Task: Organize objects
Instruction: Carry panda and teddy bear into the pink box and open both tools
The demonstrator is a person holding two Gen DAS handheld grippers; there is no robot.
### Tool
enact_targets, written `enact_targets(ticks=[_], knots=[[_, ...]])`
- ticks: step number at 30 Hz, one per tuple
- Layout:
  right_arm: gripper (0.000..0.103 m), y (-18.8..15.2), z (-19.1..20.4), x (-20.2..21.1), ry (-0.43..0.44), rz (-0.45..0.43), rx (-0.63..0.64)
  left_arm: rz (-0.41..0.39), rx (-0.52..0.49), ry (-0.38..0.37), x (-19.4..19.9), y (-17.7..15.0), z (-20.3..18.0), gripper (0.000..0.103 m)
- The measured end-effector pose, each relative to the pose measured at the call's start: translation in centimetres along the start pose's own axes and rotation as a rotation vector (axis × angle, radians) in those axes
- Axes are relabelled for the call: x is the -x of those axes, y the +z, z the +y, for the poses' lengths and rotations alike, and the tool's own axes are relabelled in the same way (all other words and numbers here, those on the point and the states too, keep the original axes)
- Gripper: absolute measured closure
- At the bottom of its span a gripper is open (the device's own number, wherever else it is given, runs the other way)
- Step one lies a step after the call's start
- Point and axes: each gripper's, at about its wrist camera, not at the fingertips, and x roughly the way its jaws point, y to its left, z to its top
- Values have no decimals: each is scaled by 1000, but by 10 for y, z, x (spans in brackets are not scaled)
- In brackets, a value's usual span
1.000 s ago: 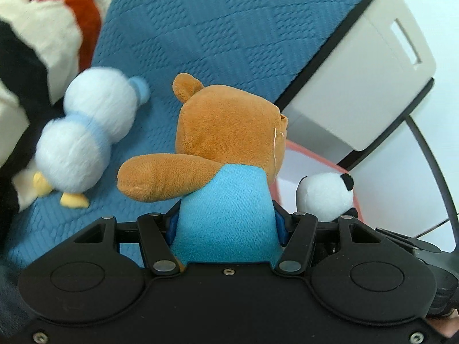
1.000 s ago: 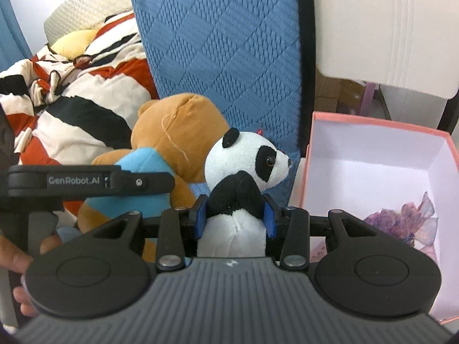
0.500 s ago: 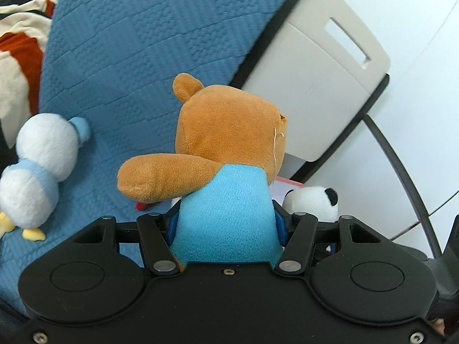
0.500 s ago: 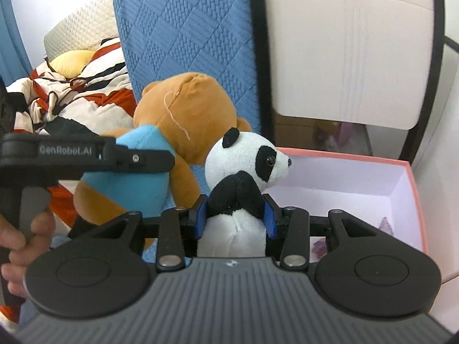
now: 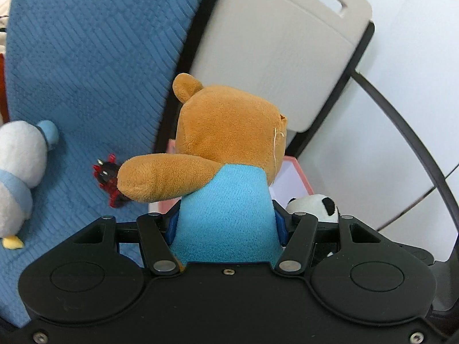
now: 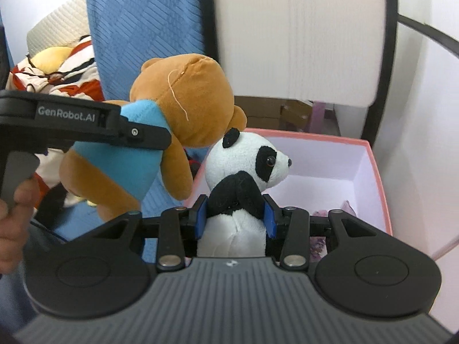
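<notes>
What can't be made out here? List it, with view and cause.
- Brown bear: its face is turned away in both views.
- Pink box: the contents are mostly hidden behind the right gripper and the panda.
- Red spiky thing: partly covered by the bear's arm in the left wrist view.
- White-and-blue plush: cut off by the left edge.

The left gripper (image 5: 226, 223) points forward and down, its blue pads pressed into something soft. The right gripper (image 6: 235, 218) is clamped the same way — at its nine o'clock, a hand (image 6: 11, 223) grips the other tool's handle.
</notes>
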Motion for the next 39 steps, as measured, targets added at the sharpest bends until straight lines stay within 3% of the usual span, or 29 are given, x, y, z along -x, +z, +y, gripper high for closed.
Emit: enact_targets(ticks=[10, 22, 33, 36, 38, 39], knots=[[60, -27, -49, -23, 2, 42, -78, 83, -13, 7, -57, -9, -29, 46], [60, -53, -91, -58, 5, 79, -116, 145, -9, 63, -106, -35, -36, 46], [60, -58, -102, -60, 0, 70, -144, 158, 19, 54, -115, -30, -45, 45], [58, -55, -102, -57, -17, 62, -159, 151, 25, 54, -111, -24, -44, 40], [52, -52, -104, -56, -18, 63, -169, 151, 21, 46, -105, -19, -43, 22], [47, -51, -104, -55, -13, 65, -167, 153, 14, 34, -102, -18, -43, 21]])
